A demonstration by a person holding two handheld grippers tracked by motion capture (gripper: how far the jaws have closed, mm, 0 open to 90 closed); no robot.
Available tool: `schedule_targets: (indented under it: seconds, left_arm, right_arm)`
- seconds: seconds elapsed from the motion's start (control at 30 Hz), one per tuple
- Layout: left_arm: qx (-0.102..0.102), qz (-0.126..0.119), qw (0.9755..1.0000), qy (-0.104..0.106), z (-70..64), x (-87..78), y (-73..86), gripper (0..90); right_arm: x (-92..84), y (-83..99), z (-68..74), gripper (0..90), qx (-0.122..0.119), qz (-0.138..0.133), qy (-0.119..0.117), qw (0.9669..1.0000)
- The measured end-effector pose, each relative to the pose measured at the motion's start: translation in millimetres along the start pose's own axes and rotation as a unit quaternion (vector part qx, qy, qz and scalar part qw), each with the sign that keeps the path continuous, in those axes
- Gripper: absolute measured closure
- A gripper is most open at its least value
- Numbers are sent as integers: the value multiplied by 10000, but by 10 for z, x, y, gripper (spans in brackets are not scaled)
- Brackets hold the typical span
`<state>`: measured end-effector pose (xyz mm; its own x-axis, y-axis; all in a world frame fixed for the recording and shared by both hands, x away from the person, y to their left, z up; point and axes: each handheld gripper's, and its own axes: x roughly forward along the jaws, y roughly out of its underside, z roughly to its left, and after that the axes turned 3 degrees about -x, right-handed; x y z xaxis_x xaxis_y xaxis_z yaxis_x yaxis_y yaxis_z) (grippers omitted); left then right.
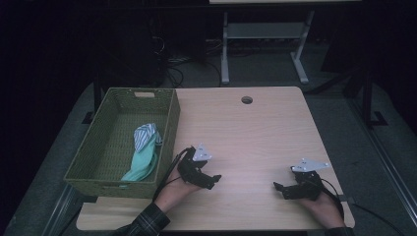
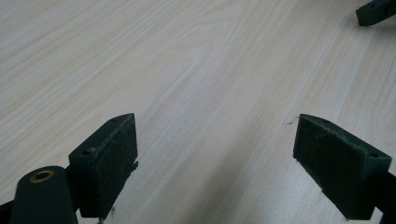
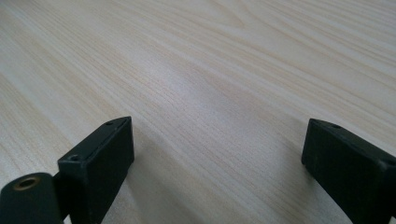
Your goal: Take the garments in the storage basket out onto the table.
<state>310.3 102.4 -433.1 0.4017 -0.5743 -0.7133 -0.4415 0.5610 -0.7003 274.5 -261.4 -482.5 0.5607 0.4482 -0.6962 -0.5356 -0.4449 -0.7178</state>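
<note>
My left gripper (image 1: 214, 180) rests low on the light wooden table (image 1: 246, 132), just right of a green woven basket (image 1: 169, 128). Its jaws stand wide apart with bare wood between them (image 2: 215, 154). My right gripper (image 1: 280, 190) sits near the table's front right, pointing left toward the other one, and is open too, nothing between its pads (image 3: 217, 158). A mint-green cloth with a striped piece (image 1: 145, 150) lies inside the basket against its right wall. A tip of the right gripper (image 2: 376, 11) shows at the top right of the left gripper view.
A round cable hole (image 1: 247, 100) sits near the table's far edge. Beyond the table are a white desk frame (image 1: 265, 44) and cables on the dark floor. The table's middle is bare wood.
</note>
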Motion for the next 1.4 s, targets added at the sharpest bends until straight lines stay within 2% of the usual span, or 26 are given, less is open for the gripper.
schedule_targets:
  seconds: [0.13, 0.2, 1.4]
  left_arm:
    - [30, 15, 9999, -114, 11, -27, -9, 132]
    - [-20, -2, 9999, -132, 16, -37, -11, 131]
    - [-133, -3, 9999, -22, 39, -203, -177, 131]
  right_arm:
    - [0, 0, 0, 89, 2, 1, 1, 10000]
    - [0, 0, 1, 89, 6, 2, 6, 10000]
    - [-1, 0, 4, 89, 24, 12, 1, 10000]
